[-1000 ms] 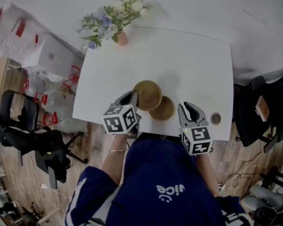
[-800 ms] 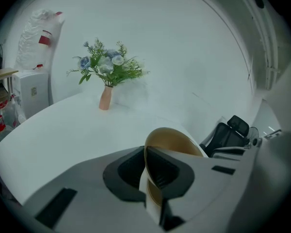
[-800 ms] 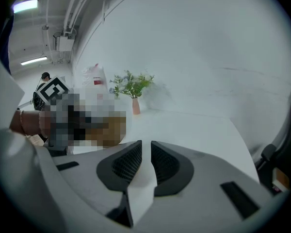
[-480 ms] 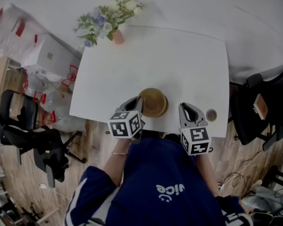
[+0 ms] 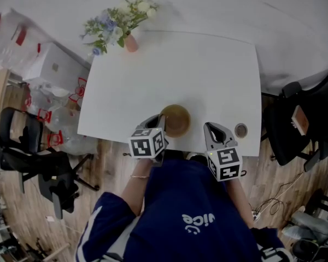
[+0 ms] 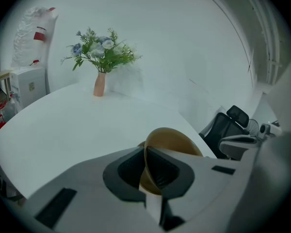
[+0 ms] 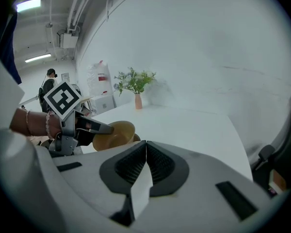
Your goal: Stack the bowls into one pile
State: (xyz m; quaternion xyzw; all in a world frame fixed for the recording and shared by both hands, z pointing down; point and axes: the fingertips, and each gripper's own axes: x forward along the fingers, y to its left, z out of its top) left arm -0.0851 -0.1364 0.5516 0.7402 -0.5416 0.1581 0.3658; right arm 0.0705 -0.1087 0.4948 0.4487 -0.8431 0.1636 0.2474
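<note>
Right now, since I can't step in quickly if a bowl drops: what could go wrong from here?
1. The left gripper clamps the top bowl by its rim, and the bowl looks tilted over the lower bowl. Released before it seats, it may sit crooked or slide off.
2. The pile sits near the table's front edge, and the shut, empty right gripper steadies nothing. A nudge could push the bowls over.

A navy blue shirt (image 5: 180, 212) with white print and a thin bracelet (image 5: 136, 175) are worn. The grey left gripper (image 5: 162, 119) and right gripper (image 5: 210, 127) bear black-and-white marker cubes (image 5: 148, 143).
</note>
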